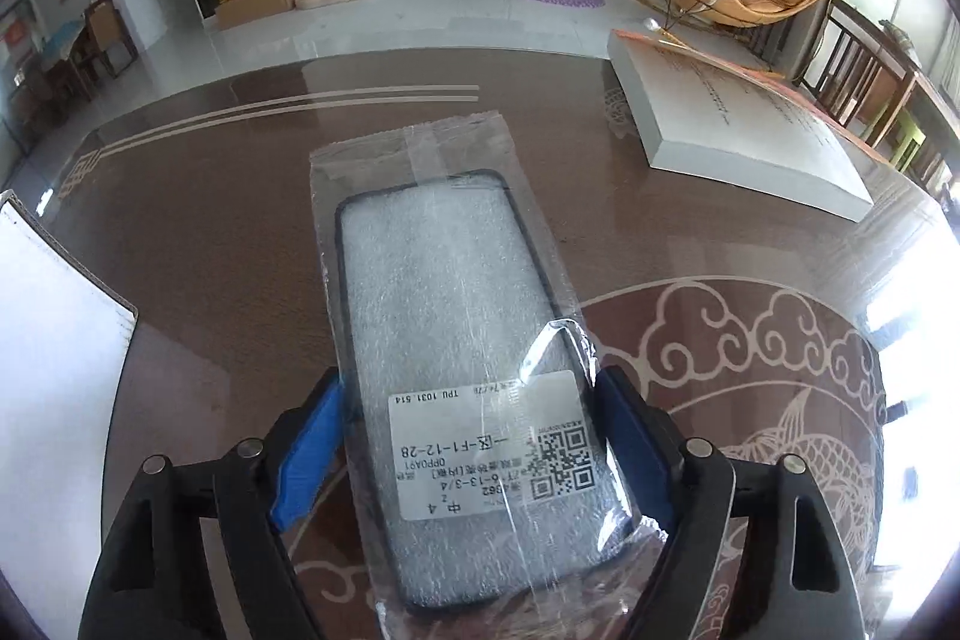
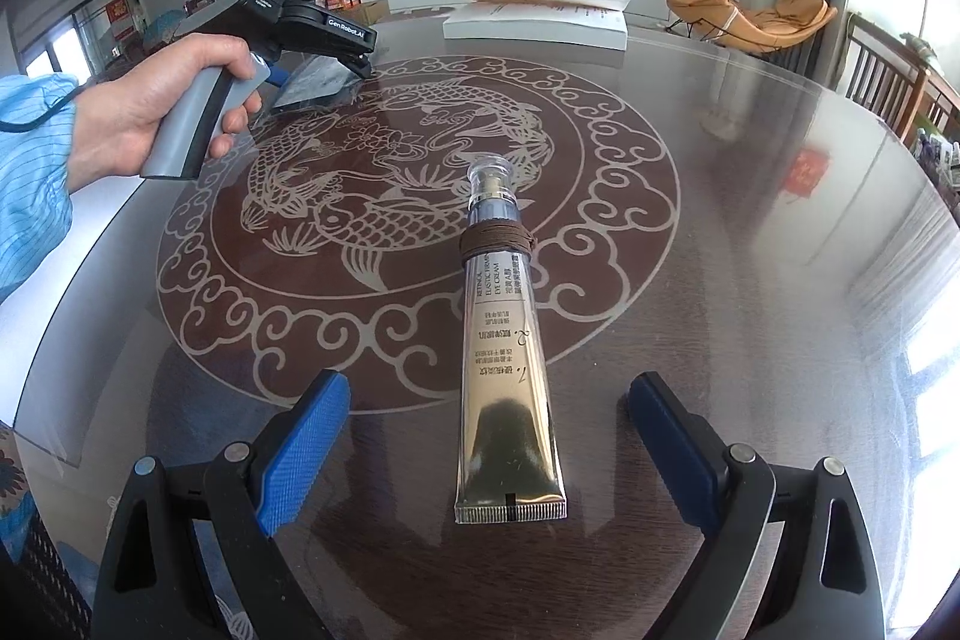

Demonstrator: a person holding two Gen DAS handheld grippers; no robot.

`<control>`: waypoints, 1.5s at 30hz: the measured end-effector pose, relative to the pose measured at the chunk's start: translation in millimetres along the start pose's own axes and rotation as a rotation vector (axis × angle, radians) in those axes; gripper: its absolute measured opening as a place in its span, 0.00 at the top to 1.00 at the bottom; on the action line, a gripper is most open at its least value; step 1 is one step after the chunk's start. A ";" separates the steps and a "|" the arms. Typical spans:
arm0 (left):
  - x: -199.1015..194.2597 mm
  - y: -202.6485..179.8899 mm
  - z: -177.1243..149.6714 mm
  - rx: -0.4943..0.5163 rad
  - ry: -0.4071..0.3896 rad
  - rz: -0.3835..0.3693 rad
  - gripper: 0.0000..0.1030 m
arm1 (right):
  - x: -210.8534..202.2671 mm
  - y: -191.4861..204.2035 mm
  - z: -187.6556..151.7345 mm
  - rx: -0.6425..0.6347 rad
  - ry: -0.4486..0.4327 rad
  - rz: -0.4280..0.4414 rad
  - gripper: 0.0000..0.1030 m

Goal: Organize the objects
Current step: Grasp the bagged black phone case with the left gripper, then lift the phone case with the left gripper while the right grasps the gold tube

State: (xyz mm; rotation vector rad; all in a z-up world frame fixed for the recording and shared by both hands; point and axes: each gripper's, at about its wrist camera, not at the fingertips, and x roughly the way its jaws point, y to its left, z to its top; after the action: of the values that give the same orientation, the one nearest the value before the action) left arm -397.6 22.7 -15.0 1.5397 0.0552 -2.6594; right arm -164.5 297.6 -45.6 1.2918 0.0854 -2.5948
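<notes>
Plastic-bagged phone case [image 1: 474, 340] is clamped in my left gripper [image 1: 474, 454] for moving; right gripper [image 2: 489, 436] jaws apart, straddling the eye cream tube [image 2: 501, 340] on the worktop [image 2: 750, 220].

A bagged phone case [image 1: 474, 370], apparently dark-rimmed, is sitting label-up, pinched at its sides. A gold cream tube [image 2: 504, 358] is lying flat, cap pointing away.

Phone case [image 1: 474, 376] near end cut off by frame edge; label [image 1: 498, 445] small print unreadable.
</notes>
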 end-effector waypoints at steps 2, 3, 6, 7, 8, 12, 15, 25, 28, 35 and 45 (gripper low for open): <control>-9.3 1.8 -15.8 0.003 -0.023 -0.010 0.24 | -0.1 -0.8 -0.1 0.003 0.000 -0.001 0.08; -15.5 2.3 -27.2 0.014 -0.036 -0.014 0.24 | 0.0 -1.7 -0.3 0.004 -0.001 0.000 0.08; -42.5 5.8 -74.7 0.038 -0.067 -0.031 0.24 | 0.5 -3.5 0.4 0.010 -0.001 -0.002 0.08; -53.2 5.2 -94.0 0.049 -0.075 -0.034 0.24 | 0.7 -3.5 0.7 0.010 -0.001 -0.003 0.08; -64.3 5.6 -114.2 0.057 -0.083 -0.038 0.23 | 0.8 -3.2 0.6 0.009 0.000 -0.005 0.08; -109.4 15.9 -196.3 0.058 -0.111 -0.038 0.23 | 2.1 -1.9 1.2 0.001 0.004 -0.015 0.08; -128.0 22.7 -232.0 0.051 -0.129 -0.037 0.23 | 2.7 -1.4 1.7 -0.002 0.005 -0.018 0.08; -132.1 20.4 -247.8 0.069 -0.121 -0.053 0.17 | 5.0 1.9 1.3 -0.020 0.015 -0.042 0.08; -133.5 20.6 -250.5 0.070 -0.120 -0.055 0.16 | 5.0 2.6 1.7 -0.023 0.016 -0.044 0.08; -130.5 15.8 -245.7 0.073 -0.117 -0.059 0.14 | 5.0 4.6 1.2 -0.030 0.022 -0.052 0.06; -128.7 14.9 -245.2 0.075 -0.114 -0.046 0.10 | 4.7 3.0 1.1 -0.024 0.021 -0.041 0.04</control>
State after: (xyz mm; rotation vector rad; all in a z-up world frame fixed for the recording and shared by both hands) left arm -120.6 29.1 -25.4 1.4199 -0.0152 -2.8107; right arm -167.3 293.6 -48.5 1.3233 0.1471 -2.6059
